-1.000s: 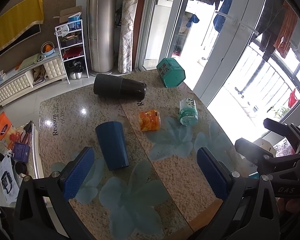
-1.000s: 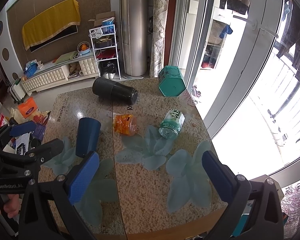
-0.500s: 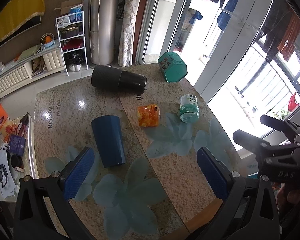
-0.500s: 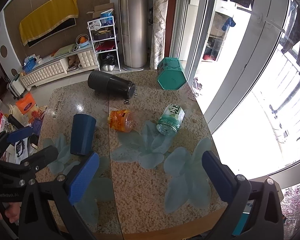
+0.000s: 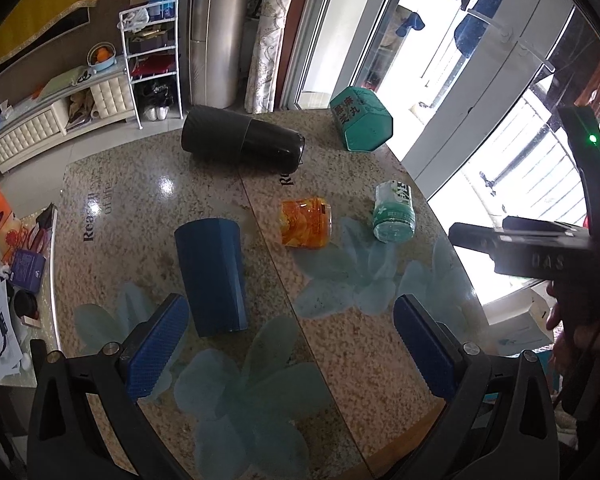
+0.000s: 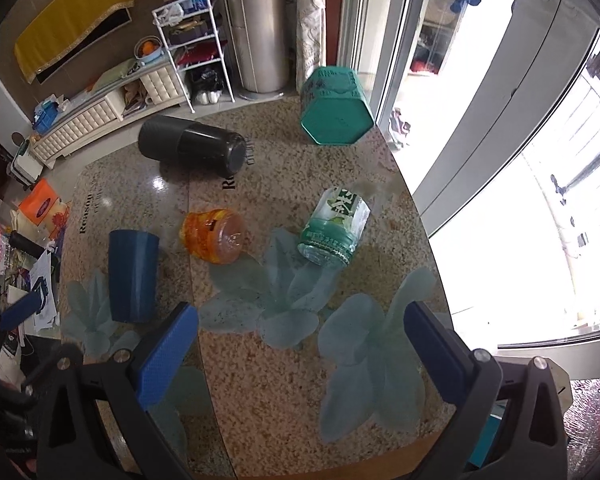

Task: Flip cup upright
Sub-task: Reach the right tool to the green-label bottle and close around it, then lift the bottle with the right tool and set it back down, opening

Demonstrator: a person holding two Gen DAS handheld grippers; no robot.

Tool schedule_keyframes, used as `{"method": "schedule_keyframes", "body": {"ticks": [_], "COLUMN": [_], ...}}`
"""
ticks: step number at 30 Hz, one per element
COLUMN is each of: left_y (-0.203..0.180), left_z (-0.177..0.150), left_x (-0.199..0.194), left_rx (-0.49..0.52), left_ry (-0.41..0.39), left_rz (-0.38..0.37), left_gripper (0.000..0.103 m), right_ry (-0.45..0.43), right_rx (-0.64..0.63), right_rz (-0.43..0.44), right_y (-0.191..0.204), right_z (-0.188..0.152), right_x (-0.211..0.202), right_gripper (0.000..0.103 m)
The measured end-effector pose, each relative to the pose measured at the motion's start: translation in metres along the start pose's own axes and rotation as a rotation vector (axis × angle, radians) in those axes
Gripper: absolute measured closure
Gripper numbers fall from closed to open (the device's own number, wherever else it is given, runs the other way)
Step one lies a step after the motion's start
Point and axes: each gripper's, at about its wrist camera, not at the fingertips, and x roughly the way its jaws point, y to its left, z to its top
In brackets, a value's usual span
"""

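blue cup point(image 5: 212, 276) | plain, faceted | on its side | table's left part, apart from other items

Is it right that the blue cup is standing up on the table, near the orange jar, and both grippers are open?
Not quite. The blue cup lies on its side on the table, as the left wrist view shows. It is near the orange jar, and the left gripper and right gripper are both open.

One blue cup point(image 5: 212, 276), perhaps four other toppled containers point(image 5: 242, 145).
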Motion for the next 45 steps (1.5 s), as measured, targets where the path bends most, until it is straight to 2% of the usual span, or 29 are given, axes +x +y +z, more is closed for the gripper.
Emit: {"method": "schedule_keyframes", "body": {"ticks": [8,19,24,29,31,33,36,45], "left_y": [0.002,0.010,0.013,0.018,0.022,0.025,0.031,0.045], "left_z": [0.003,0.001,-0.002,-0.005,-0.007,-0.009,-0.012,-0.018], "left_x": [0.022,0.046,0.052,0.055,0.054,0.052,0.051,0.038], "left_rx": [-0.037,-0.100,-0.116,-0.140,-0.152,-0.165,-0.179,-0.190], "left_ry": [0.025,0.061,0.076,0.080,0.079,0.076,0.075,0.070], "left_rz": [0.010,0.057,0.068,0.077,0.082,0.086,0.096,0.095], "left_gripper": [0.000,0.000,0.000,0.000,0.000,0.000,0.000,0.000], "right_ry": [0.090,0.263,0.334,0.418,0.453,0.486,0.489,0.460], "right_rx": [0.016,0.085,0.125,0.147,0.188,0.198,0.194,0.157], "right_rz": [-0.002,0.012,0.009,-0.029,-0.016,-0.021,-0.024,0.070], "right_y": [-0.016,-0.040,-0.049,-0.053,-0.057,-0.059,-0.059,-0.035], "right_z": [0.031,0.069,0.080,0.083,0.082,0.079,0.076,0.054], "right_x": [0.039,0.119,0.144,0.166,0.174,0.178,0.177,0.136], "right_gripper": [0.000,0.000,0.000,0.000,0.011,0.037,0.040,0.041]}}
